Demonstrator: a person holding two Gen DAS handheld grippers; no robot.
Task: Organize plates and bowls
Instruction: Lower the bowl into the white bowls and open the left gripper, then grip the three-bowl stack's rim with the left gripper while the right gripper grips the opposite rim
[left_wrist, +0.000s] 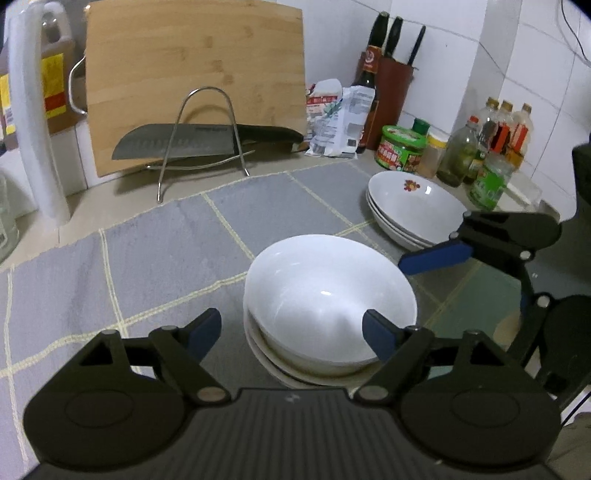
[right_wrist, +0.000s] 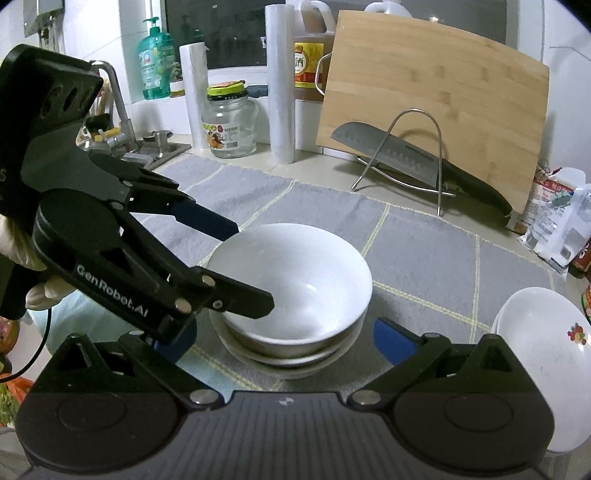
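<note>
Bowls (left_wrist: 328, 299): three nested, on mat (left_wrist: 147, 258) between fingers of left gripper (left_wrist: 291, 332), jaws spread. Plates (left_wrist: 413, 210): three stacked, ahead-right. Right gripper (right_wrist: 284, 341) spread wide, empty, facing bowls. Knife (left_wrist: 207, 140), board (left_wrist: 195, 81) beyond.

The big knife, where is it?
The big knife lies across the wire rack at the back of the counter, in front of the wooden cutting board leaning on the wall.

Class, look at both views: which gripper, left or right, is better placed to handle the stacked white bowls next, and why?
Probably left. The left gripper is open with its fingers straddling the top bowl's rim; the right gripper is open but short of it.
</note>
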